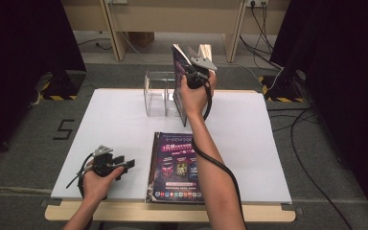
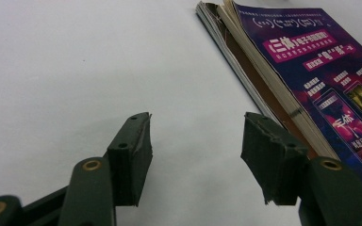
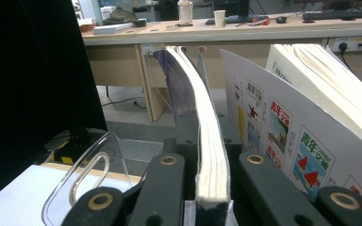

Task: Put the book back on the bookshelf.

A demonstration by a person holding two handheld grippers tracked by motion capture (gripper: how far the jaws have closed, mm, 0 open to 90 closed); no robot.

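Note:
My right gripper [image 1: 195, 71] is raised over the back of the white table [image 1: 115, 124] and shut on the spine edge of a purple-covered magazine [image 1: 178, 67], which it holds upright. In the right gripper view the jaws [image 3: 212, 176] clamp that magazine [image 3: 206, 127] from both sides. It stands at the clear acrylic holder [image 1: 155, 93], next to a white magazine [image 3: 301, 141]. A stack of purple magazines [image 1: 177, 165] lies flat at the front middle. My left gripper [image 1: 126, 165] rests on the table left of the stack, open [image 2: 195, 141] with nothing between its fingers.
The clear holder's curved wall [image 3: 87, 179] is to the left of the held magazine. Wooden desks [image 1: 172, 19], cables [image 1: 311, 143] and black curtains [image 1: 24, 57] surround the table. The stack's spine [image 2: 245, 66] lies just right of the left gripper.

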